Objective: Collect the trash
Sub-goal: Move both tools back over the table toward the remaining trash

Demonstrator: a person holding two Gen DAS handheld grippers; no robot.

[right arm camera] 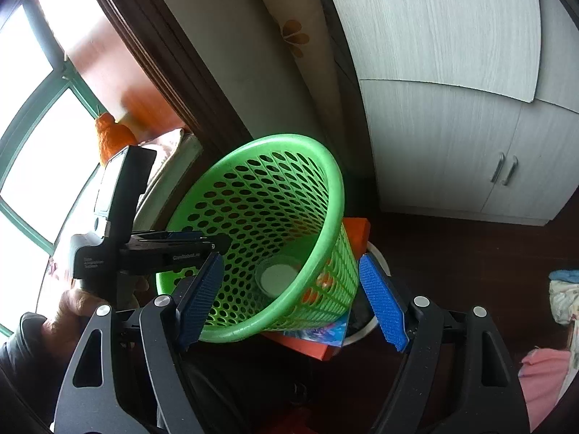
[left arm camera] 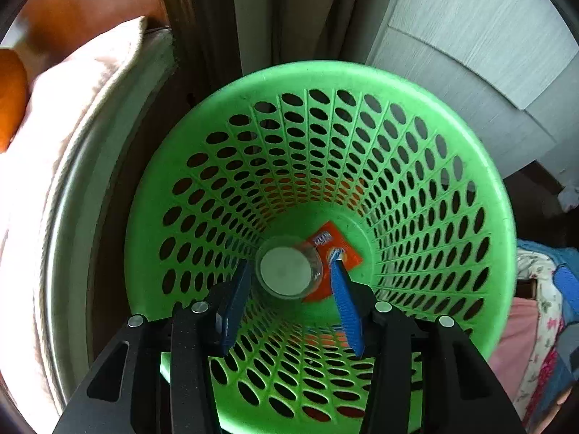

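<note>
- The green basket (left arm camera: 231, 90) sits in the corner between the window side and the pale cupboard (right arm camera: 452, 126), perched on an orange box (right arm camera: 356, 229) and what looks like a glossy blue packet (right arm camera: 322, 332) over a white round thing I cannot identify.
- Two bits of trash already lie at the bottom: a clear plastic cup (left arm camera: 287, 271), white base facing up, and an orange sachet (left arm camera: 338, 249) partly tucked beneath it.
- The left gripper (left arm camera: 293, 271) hangs over the basket mouth, its blue fingers (left arm camera: 345, 311) spread apart with nothing between them; the cup seen in the gap is far below, not held.
- The right gripper (right arm camera: 289, 285) is also parted and empty, its fingers (right arm camera: 381, 303) framing the basket from outside (one seems just inside the near rim, the other beside the outer wall, though I cannot say whether either touches).
- From the right-hand camera the left gripper (right arm camera: 202, 244) shows side-on over the far rim, with the person's hand (right arm camera: 79, 307) on its handle.
- My reading: at least two items are collected, so the drop looks done.
- What remains is unclear; a small white scrap (left arm camera: 570, 197) on the dark floor could be next, and the cloth heap (right arm camera: 562, 296) on the right may hide more.
</note>
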